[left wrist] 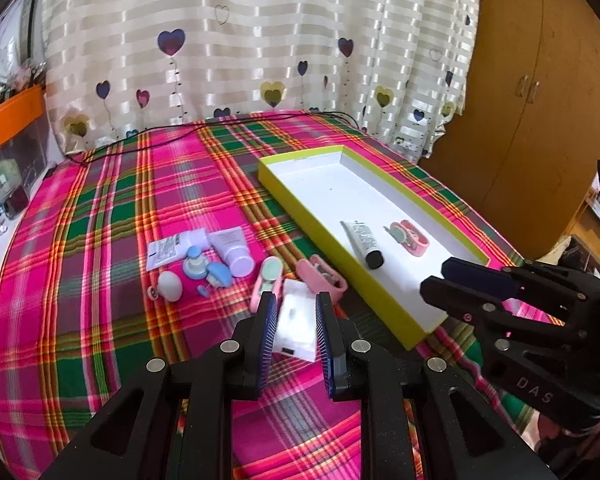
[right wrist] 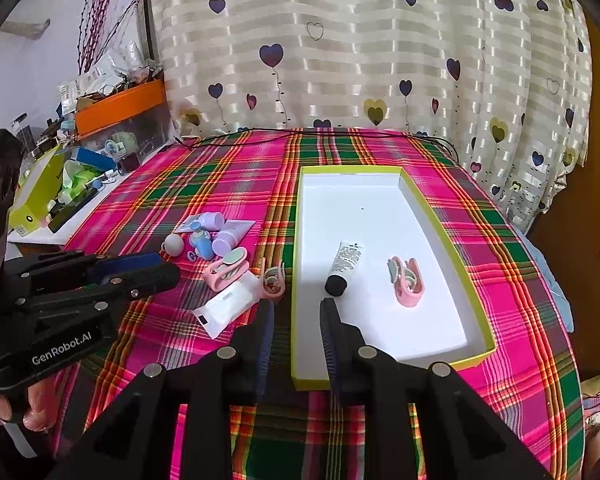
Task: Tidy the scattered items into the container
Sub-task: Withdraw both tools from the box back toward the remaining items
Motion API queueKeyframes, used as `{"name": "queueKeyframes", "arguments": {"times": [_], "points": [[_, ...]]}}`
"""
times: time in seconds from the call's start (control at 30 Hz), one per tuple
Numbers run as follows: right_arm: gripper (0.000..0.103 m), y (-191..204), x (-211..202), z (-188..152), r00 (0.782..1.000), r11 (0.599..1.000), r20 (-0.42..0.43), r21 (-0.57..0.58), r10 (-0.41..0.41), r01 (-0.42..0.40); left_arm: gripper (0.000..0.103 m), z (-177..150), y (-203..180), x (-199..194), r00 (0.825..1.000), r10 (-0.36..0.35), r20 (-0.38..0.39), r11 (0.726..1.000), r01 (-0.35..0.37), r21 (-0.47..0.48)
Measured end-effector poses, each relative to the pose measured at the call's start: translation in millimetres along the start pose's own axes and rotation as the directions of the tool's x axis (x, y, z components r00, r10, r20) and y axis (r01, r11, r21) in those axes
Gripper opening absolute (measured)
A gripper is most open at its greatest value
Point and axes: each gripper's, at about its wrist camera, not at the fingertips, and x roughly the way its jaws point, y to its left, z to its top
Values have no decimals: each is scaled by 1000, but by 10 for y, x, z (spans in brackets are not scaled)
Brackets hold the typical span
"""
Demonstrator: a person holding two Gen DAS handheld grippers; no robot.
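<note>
**Two items boxed, the rest waiting on the plaid cloth**

You held the left gripper (left wrist: 296,308) low over the plaid tablecloth (left wrist: 100,240), its jaws parted on either side of the white packet (left wrist: 296,322). From the left wrist view the packet sat between the blue pads (left wrist: 269,320), but I could not tell whether they pressed on it; in the right wrist view that gripper looked to be beside the packet rather than around it. Your right gripper (right wrist: 296,312) hung over the near left rim of the yellow-green container (right wrist: 444,220), jaws apart and nothing between them.

Inside the container, on its white floor, lay a grey tube with a black cap (right wrist: 343,266) and, just right of it, a pink clip (right wrist: 406,282). They were near each other but not touching.

The rest was outside, left of the container. A second pink clip (left wrist: 323,278) lay just beside the container's long wall, and a pink clip with a pale green pad (left wrist: 267,280) lay next to it, both close to the far end of the white packet. Farther left was a tight cluster: two lilac tubes (left wrist: 234,250), a white sachet (left wrist: 165,254), small blue pieces (left wrist: 208,268) and a grey egg-shaped piece (left wrist: 170,286).

A black cable (left wrist: 220,122) ran along the far edge of the cloth, before the heart-patterned curtain (left wrist: 260,40).
</note>
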Motion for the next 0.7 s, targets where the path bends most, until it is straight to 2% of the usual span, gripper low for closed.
{"name": "queueKeyframes", "arguments": {"times": [0.7], "points": [[25, 131, 101, -5, 998, 998, -16, -34, 61, -62, 21, -158, 318, 35, 1000, -17, -21, 999, 16, -43]]}}
